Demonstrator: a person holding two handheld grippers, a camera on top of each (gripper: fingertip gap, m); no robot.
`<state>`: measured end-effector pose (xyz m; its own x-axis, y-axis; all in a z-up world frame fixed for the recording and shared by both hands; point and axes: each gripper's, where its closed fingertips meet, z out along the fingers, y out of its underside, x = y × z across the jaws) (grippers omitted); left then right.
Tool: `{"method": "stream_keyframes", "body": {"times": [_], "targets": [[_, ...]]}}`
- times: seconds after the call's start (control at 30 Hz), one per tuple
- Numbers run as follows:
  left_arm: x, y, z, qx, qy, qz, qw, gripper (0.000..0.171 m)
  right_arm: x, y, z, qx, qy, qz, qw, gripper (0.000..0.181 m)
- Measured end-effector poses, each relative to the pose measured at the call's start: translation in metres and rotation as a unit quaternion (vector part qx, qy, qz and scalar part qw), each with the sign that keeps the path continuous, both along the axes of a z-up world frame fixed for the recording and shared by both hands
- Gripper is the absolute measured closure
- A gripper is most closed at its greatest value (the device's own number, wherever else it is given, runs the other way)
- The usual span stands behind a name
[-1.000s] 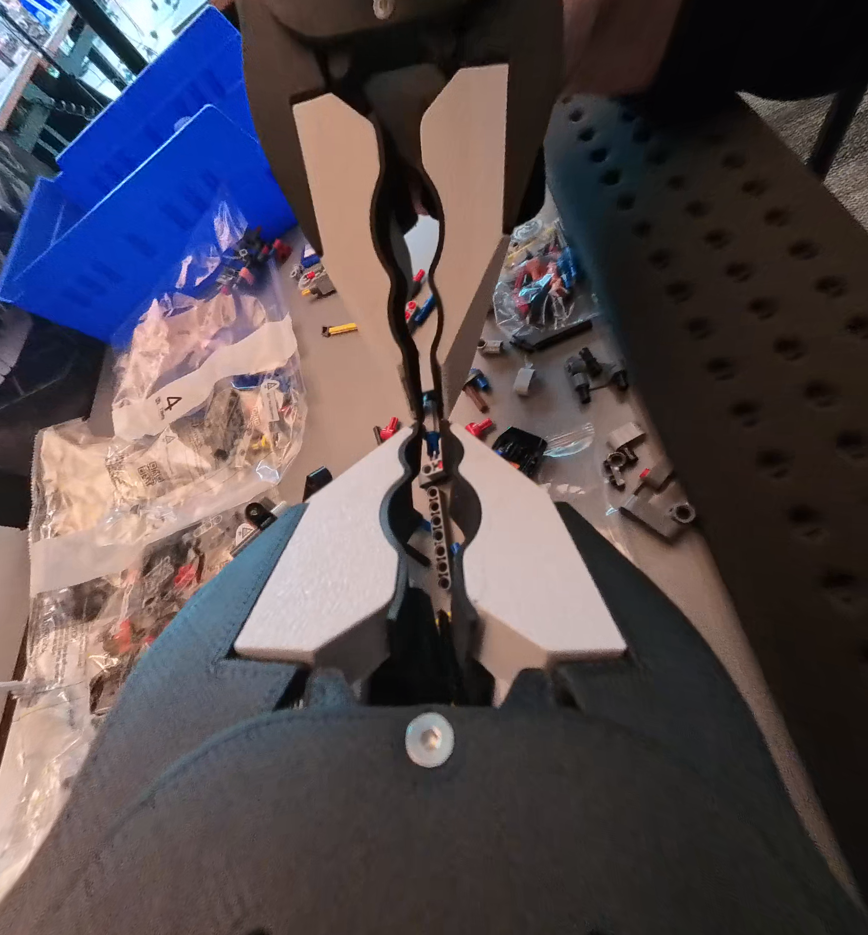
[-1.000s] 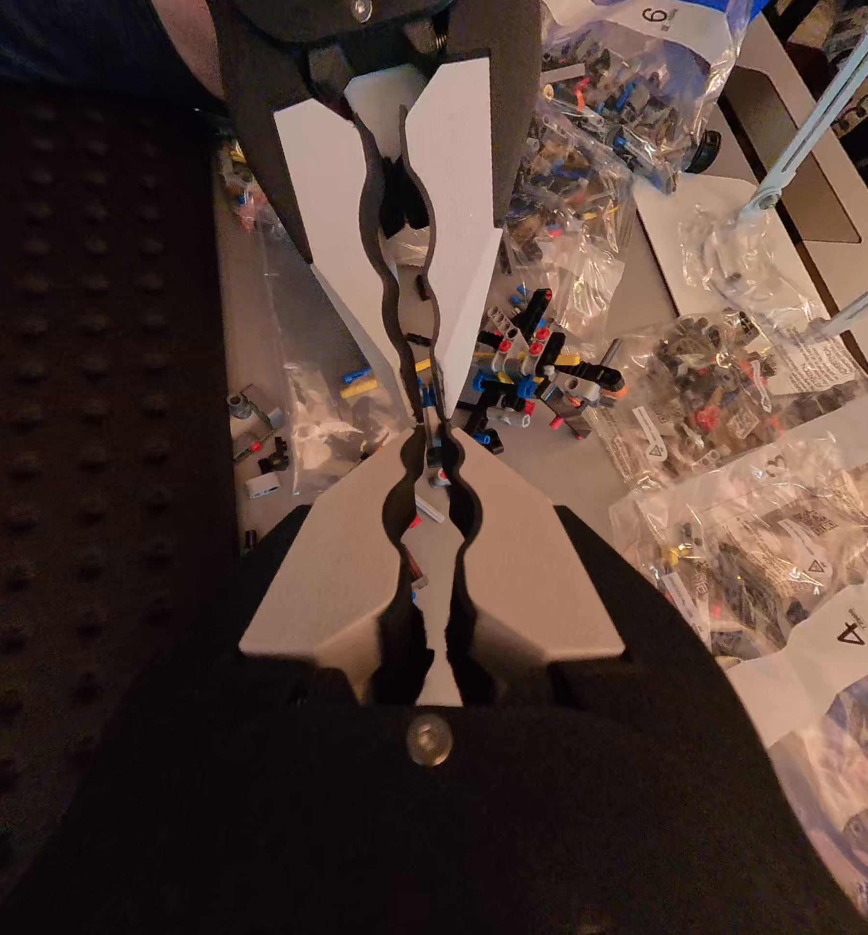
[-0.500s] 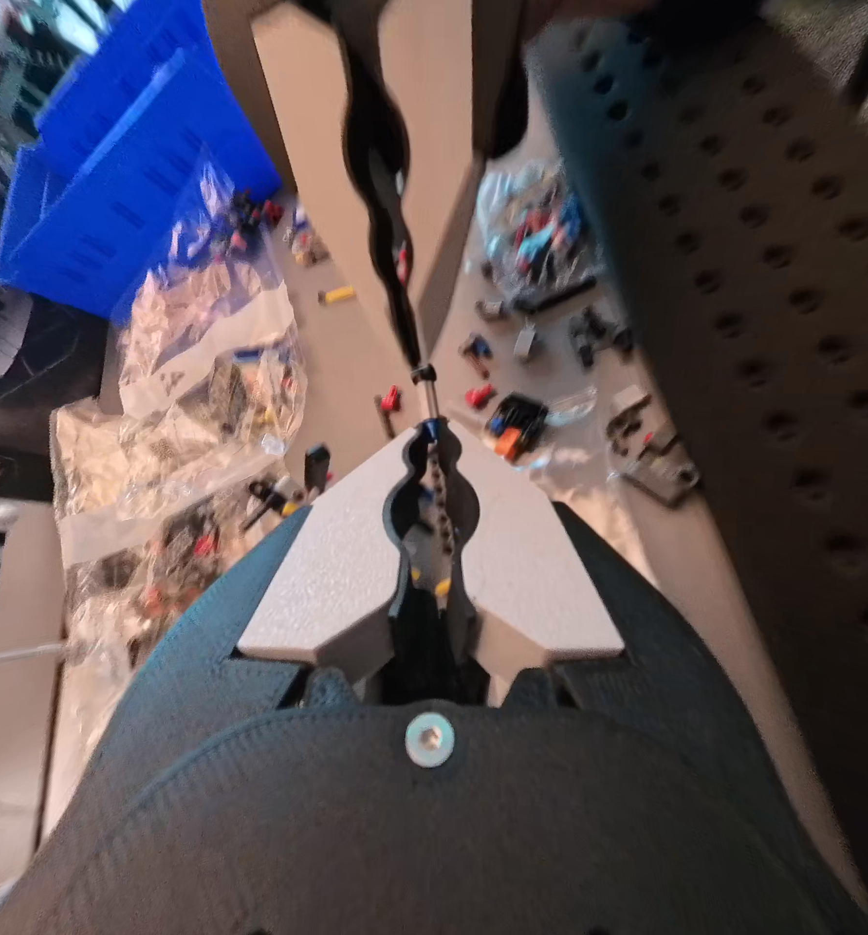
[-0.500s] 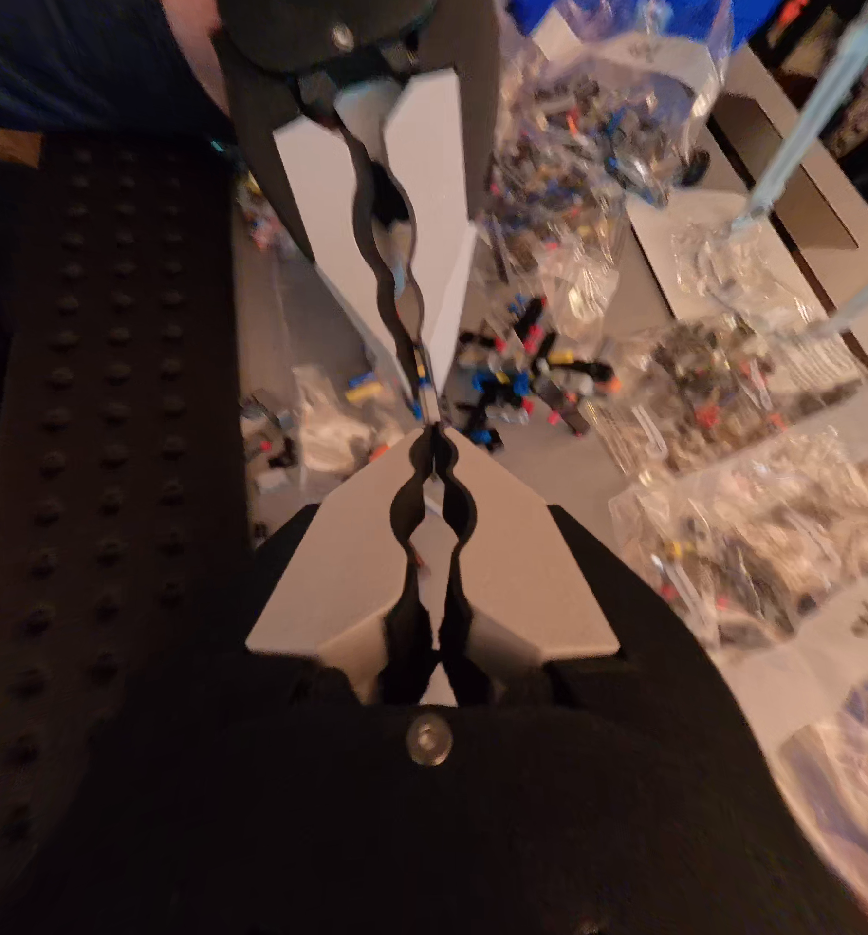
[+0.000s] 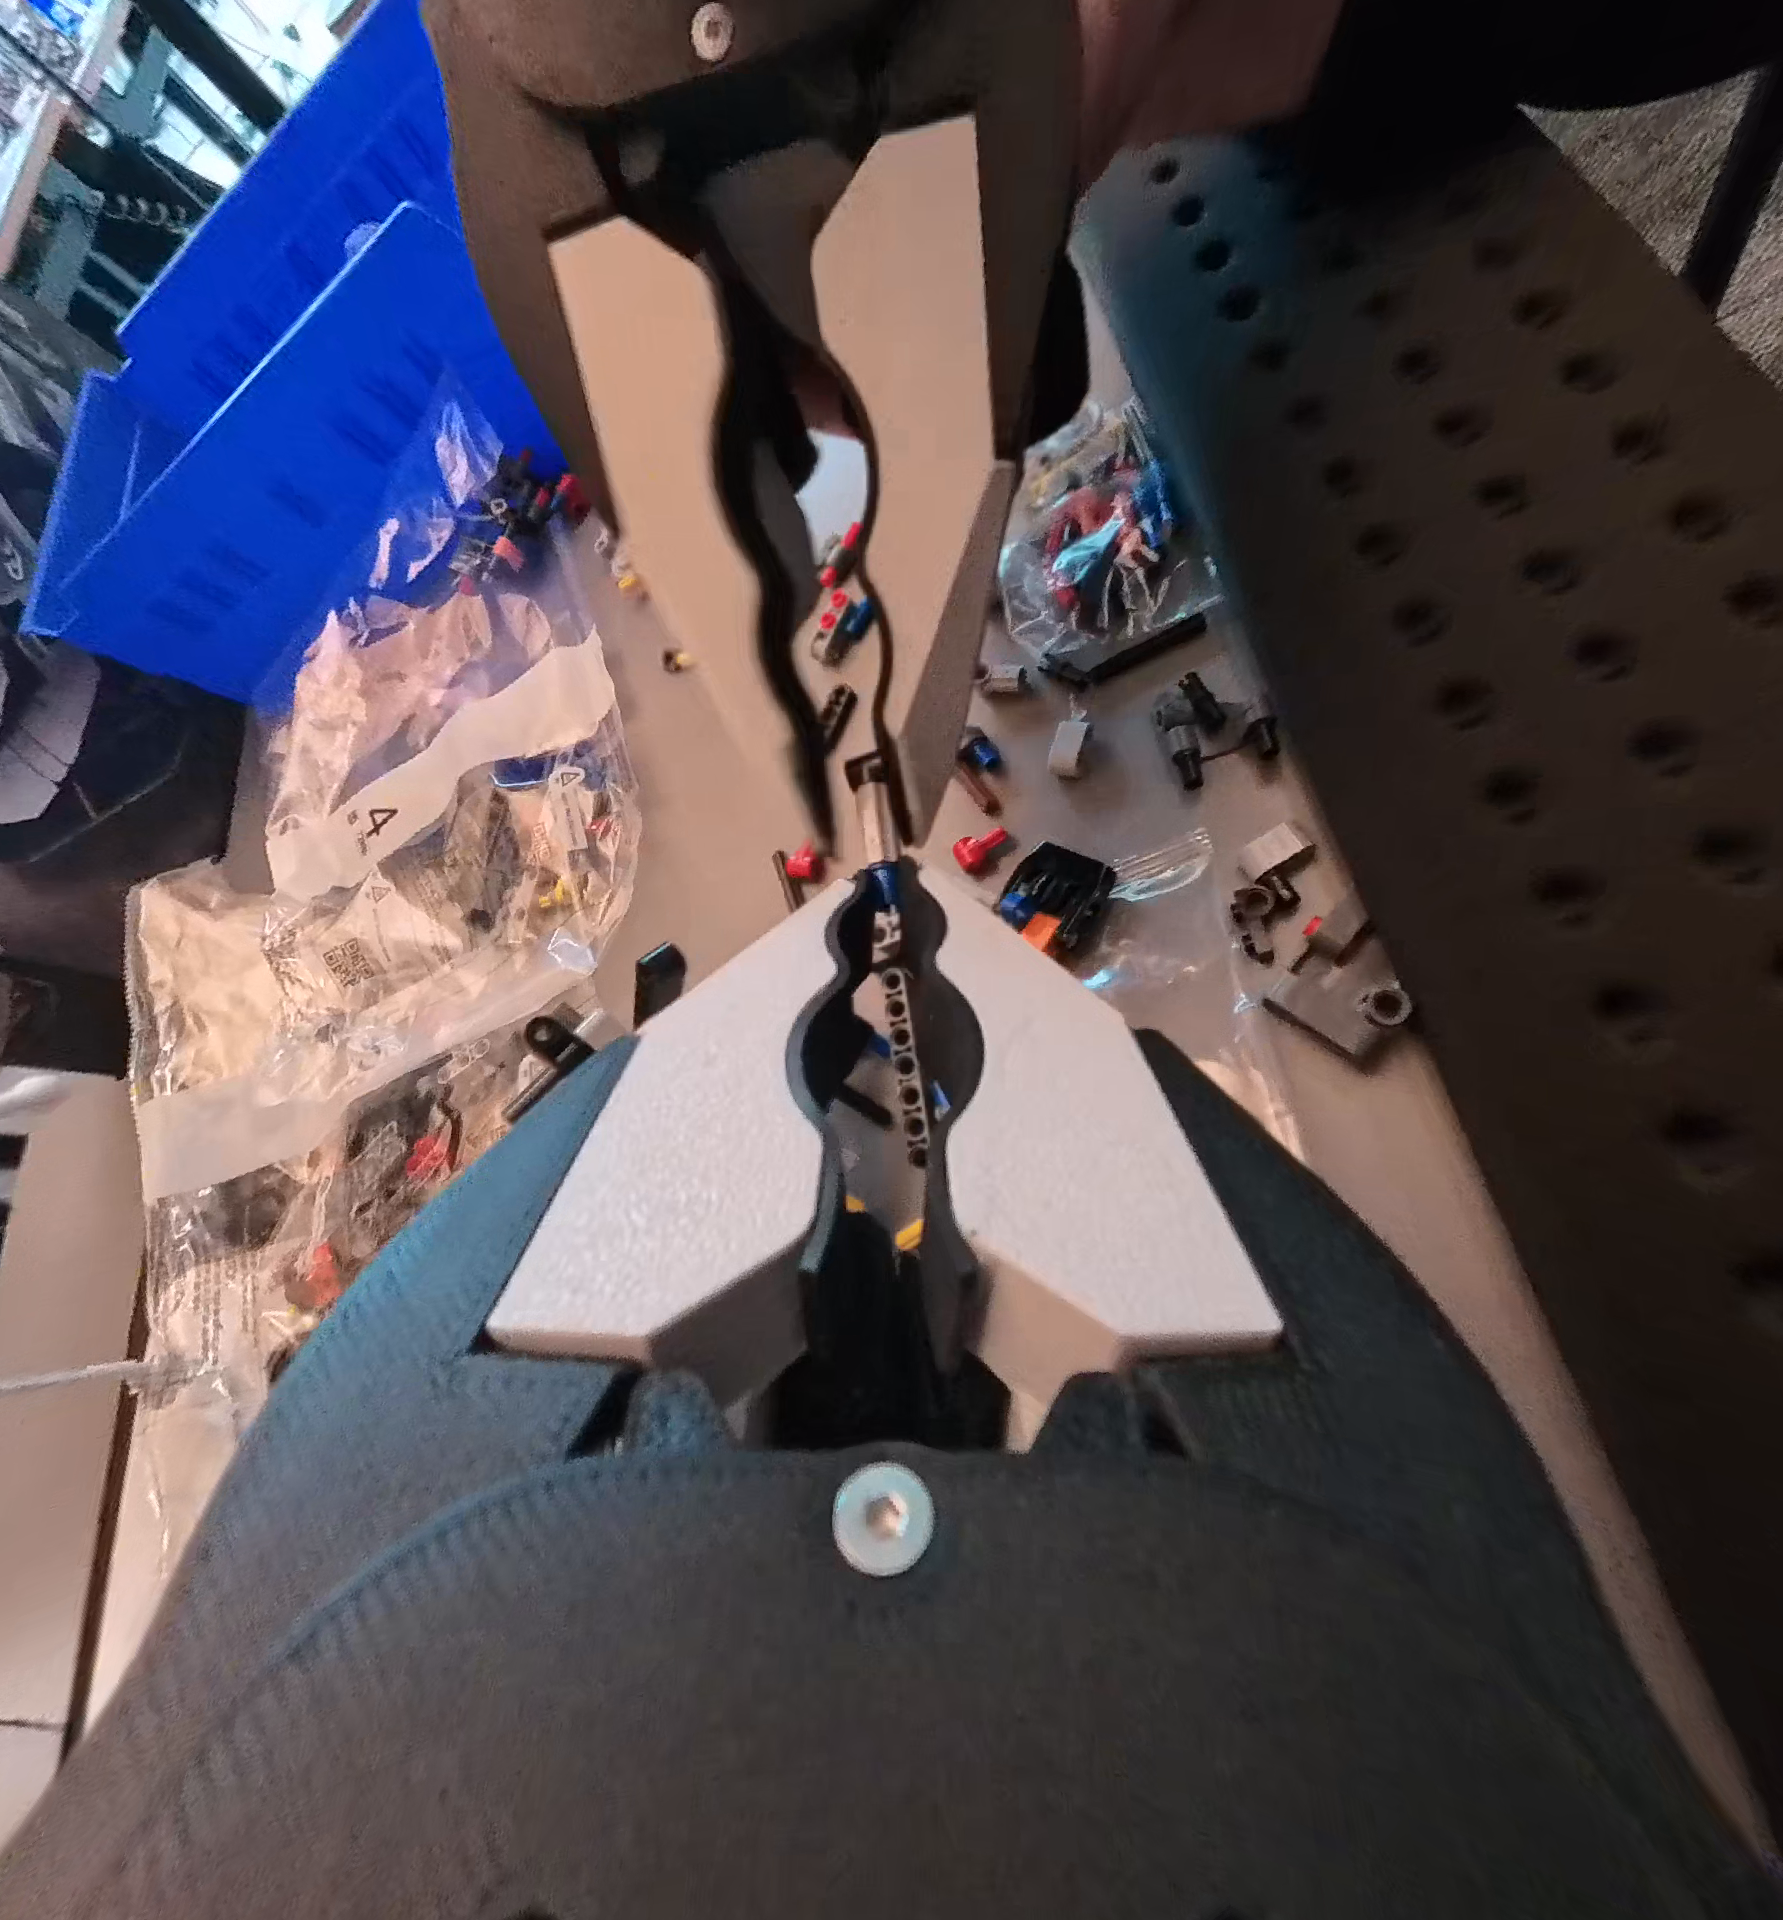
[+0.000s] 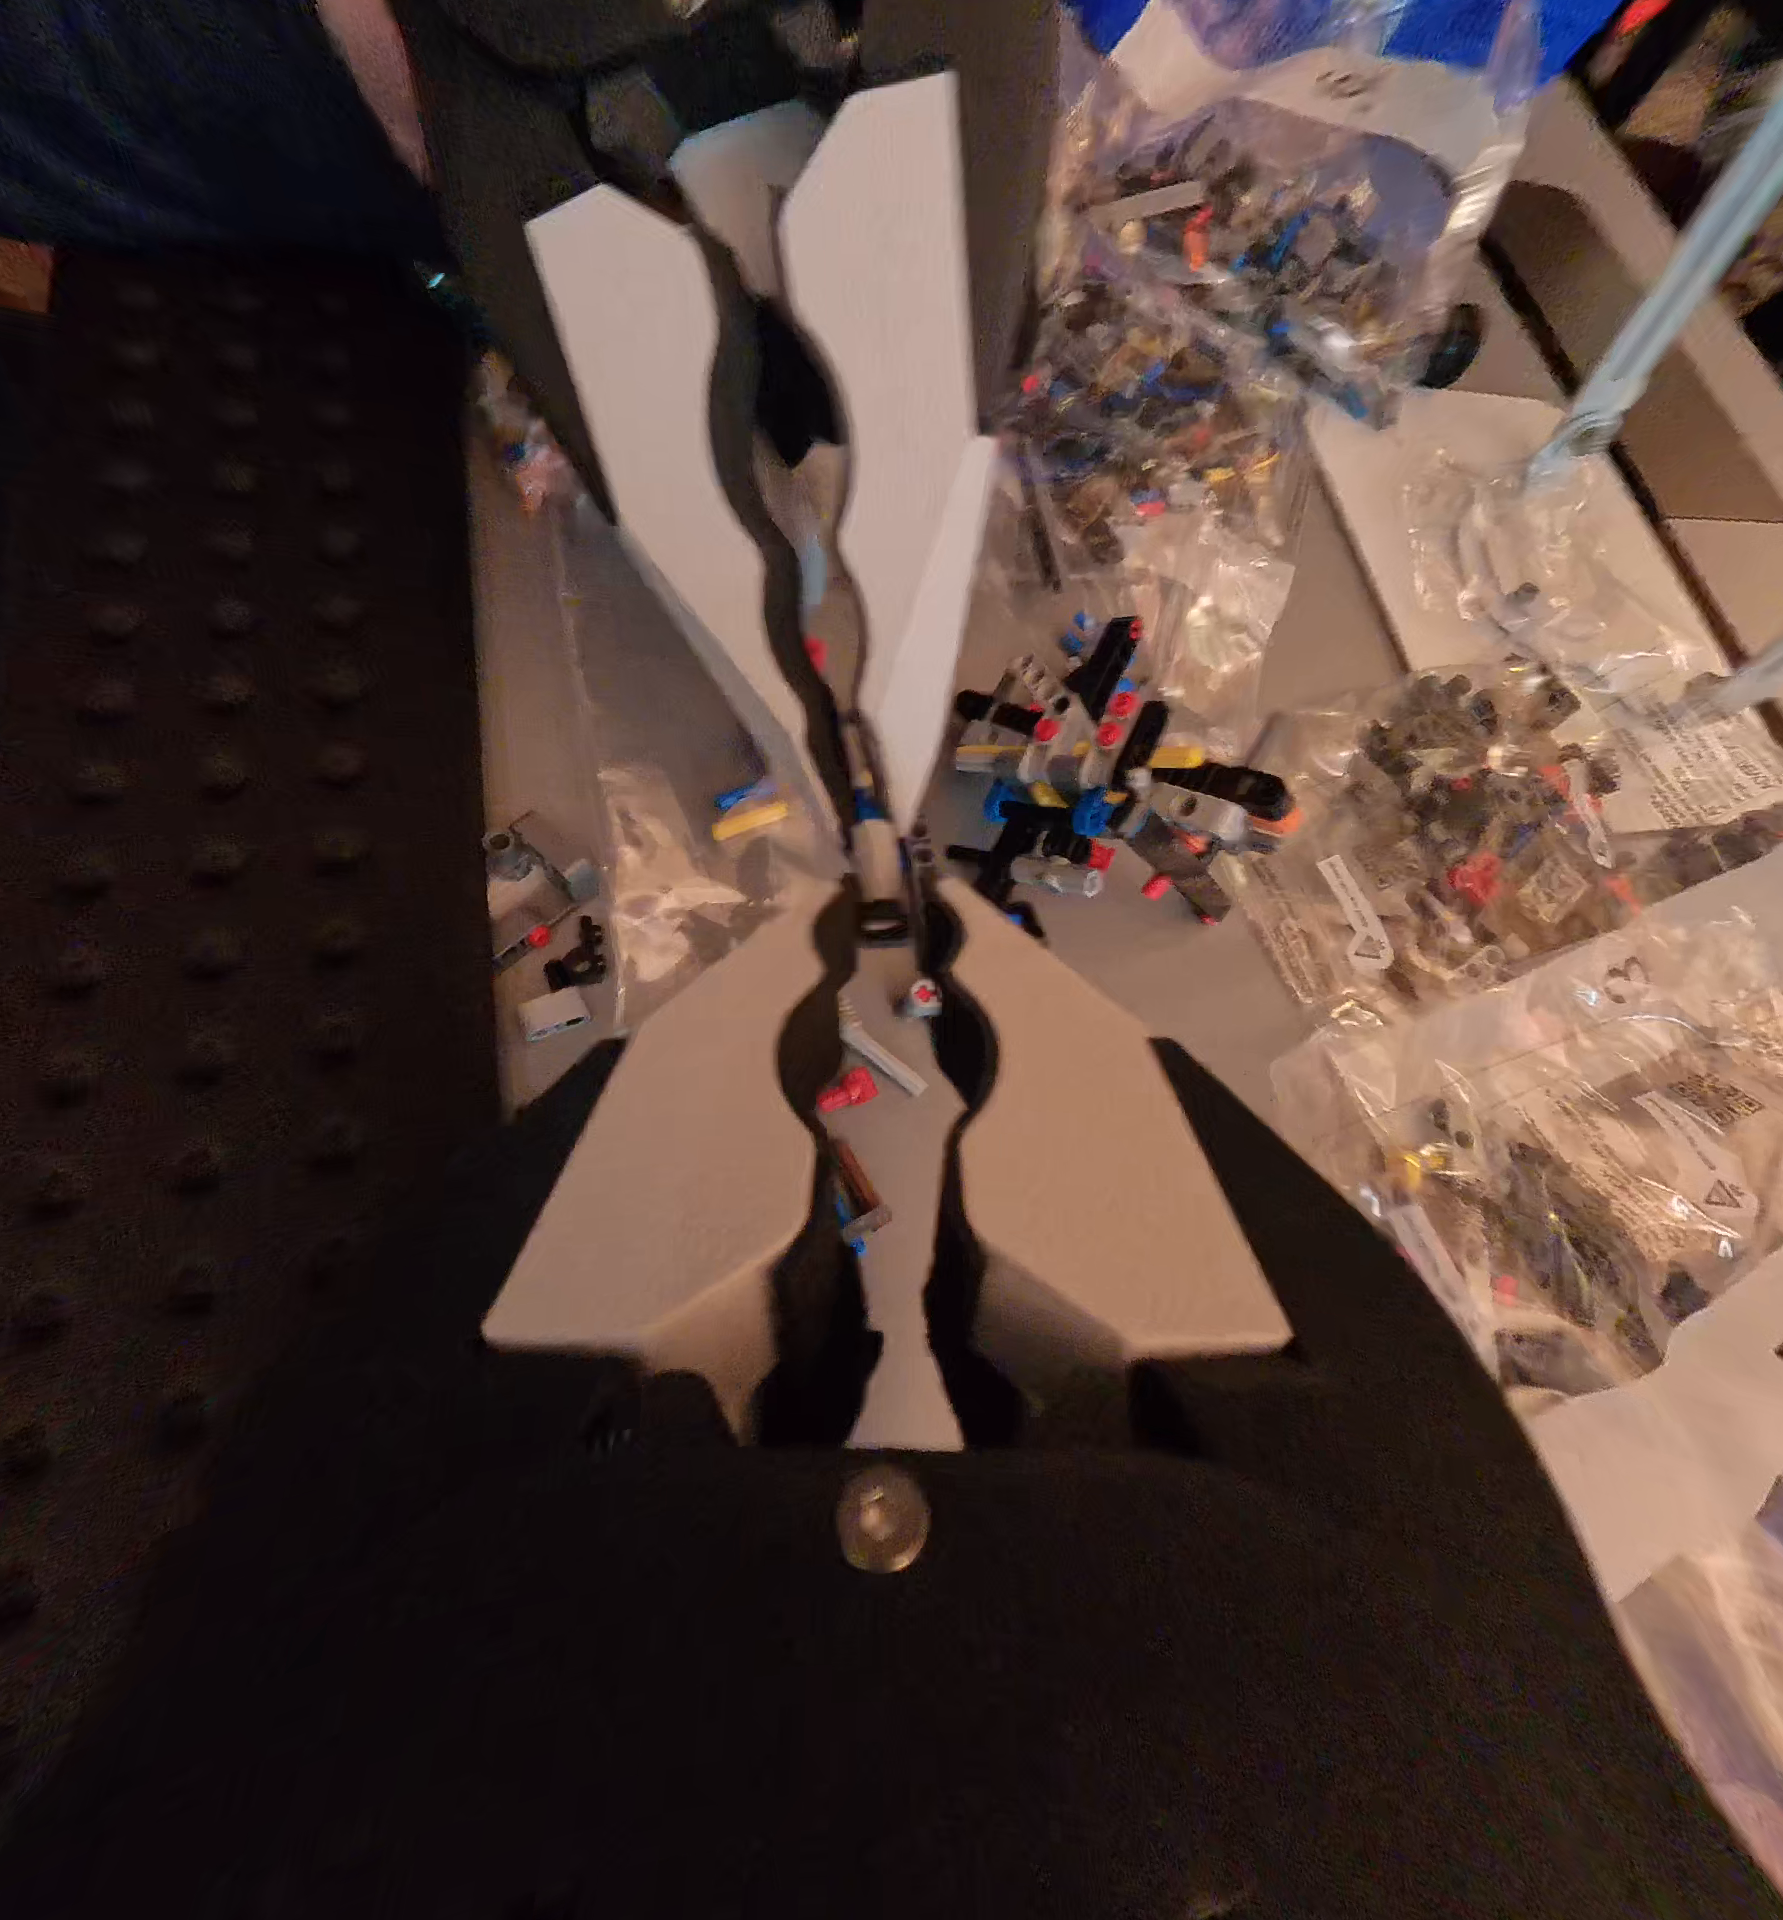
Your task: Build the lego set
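We hold two grippers tip to tip above a grey table (image 5: 721, 665). Our left gripper (image 5: 892, 883) is clamped on one long holed lego beam (image 5: 906, 1049) with a pale rod (image 5: 874, 810) sticking out of its end. Our right gripper (image 6: 882, 899) stands slightly parted around the rod's ringed end (we cannot tell whether it grips). One half-built lego model (image 6: 1095, 769) lies beyond, beside four clear bags of parts, two blue bins (image 5: 243, 436) farther off.

Blue bins (image 5: 243, 436), perforated dark chair (image 5: 1552, 727)
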<state>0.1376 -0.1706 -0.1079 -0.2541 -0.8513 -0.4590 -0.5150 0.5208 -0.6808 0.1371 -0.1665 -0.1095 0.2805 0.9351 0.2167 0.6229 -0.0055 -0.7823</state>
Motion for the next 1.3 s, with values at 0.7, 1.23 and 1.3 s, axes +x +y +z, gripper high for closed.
{"method": "stream_keyframes", "body": {"times": [0.7,1.23,1.3], "targets": [[-0.009,0.002,-0.006,-0.042,0.012,-0.002,0.999,0.168,0.006,-0.004,-0.018,-0.043,-0.015,0.008,0.999,0.159],[-0.006,0.006,-0.021,0.000,0.052,0.015,0.999,0.168,-0.010,0.009,-0.026,0.102,-0.154,-0.017,0.983,0.177],[-0.006,0.003,-0.020,0.001,0.048,0.010,0.999,0.168,-0.010,0.005,-0.025,0.084,-0.128,-0.007,0.988,0.177]]}}
